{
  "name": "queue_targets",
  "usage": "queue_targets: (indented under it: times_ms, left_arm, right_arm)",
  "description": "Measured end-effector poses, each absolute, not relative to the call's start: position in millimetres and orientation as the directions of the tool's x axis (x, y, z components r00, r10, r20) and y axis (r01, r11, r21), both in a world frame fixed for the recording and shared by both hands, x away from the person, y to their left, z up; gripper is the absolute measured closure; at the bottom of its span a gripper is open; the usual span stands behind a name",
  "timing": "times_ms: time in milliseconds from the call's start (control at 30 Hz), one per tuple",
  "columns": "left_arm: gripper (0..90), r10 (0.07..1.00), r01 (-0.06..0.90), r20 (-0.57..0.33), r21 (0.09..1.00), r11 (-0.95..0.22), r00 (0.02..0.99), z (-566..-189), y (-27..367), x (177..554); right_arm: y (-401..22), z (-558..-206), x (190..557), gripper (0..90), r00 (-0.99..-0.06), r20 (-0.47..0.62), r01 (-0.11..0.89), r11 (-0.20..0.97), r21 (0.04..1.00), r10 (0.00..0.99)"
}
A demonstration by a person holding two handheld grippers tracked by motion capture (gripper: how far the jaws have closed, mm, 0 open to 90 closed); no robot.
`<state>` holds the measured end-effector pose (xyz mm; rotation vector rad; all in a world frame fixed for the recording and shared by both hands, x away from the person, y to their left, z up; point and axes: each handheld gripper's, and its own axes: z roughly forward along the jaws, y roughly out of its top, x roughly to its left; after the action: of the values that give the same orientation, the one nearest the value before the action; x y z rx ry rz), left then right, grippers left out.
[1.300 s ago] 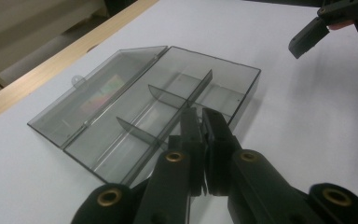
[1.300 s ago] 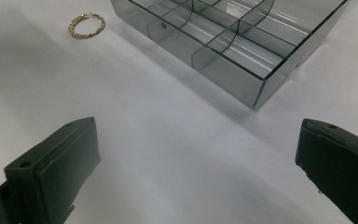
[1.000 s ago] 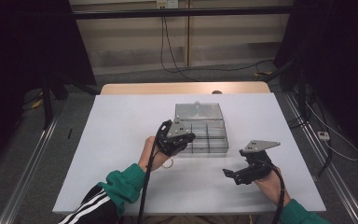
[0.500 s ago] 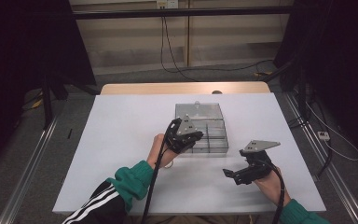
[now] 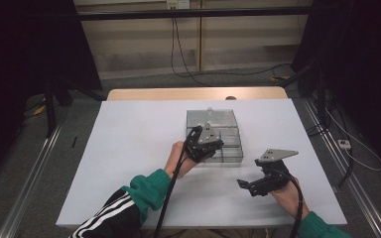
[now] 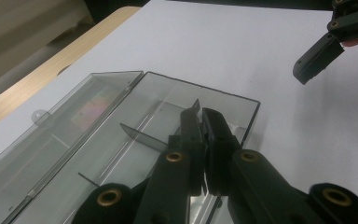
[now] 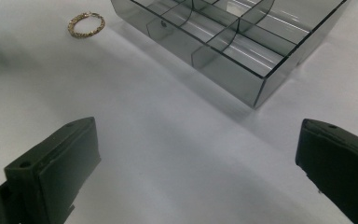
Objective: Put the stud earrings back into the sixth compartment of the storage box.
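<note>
A clear plastic compartment box (image 5: 229, 154) lies mid-table with its lid (image 5: 212, 118) folded back flat. My left gripper (image 5: 214, 146) hovers over the box's near compartments. In the left gripper view its jaws (image 6: 201, 112) are pressed together, and a thin grey divider sliver (image 6: 196, 104) is pinched at their tips above the box (image 6: 251, 101). My right gripper (image 5: 249, 187) rests low on the table right of the box, open, with nothing between its fingers (image 7: 196, 154). A gold chain bracelet (image 7: 86, 24) lies on the table beside the box (image 7: 261, 80).
The white table (image 5: 129, 148) has a wooden strip (image 5: 188, 93) along its far edge. Curved clear dividers (image 7: 214, 46) stand in the box's compartments. Cables trail from both grippers toward the near edge. A jaw of the right gripper (image 6: 316, 59) shows beyond the box.
My left gripper has moved right, from the box's left front corner to over its near compartments, jaws staying shut. The right gripper has not moved.
</note>
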<state>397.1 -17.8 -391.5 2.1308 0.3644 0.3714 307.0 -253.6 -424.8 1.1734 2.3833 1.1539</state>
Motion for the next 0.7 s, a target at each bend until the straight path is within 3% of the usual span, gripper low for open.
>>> queue_targets:
  times_ms: [700]
  left_arm:
    - [88.4,0.360,0.115,0.117,0.819,-0.563,0.926,-402.9,-48.4,400.5]
  right_arm:
    - [-253.7,-424.8,306.7,0.0,-0.648,0.117,0.560,0.366,0.744,0.753]
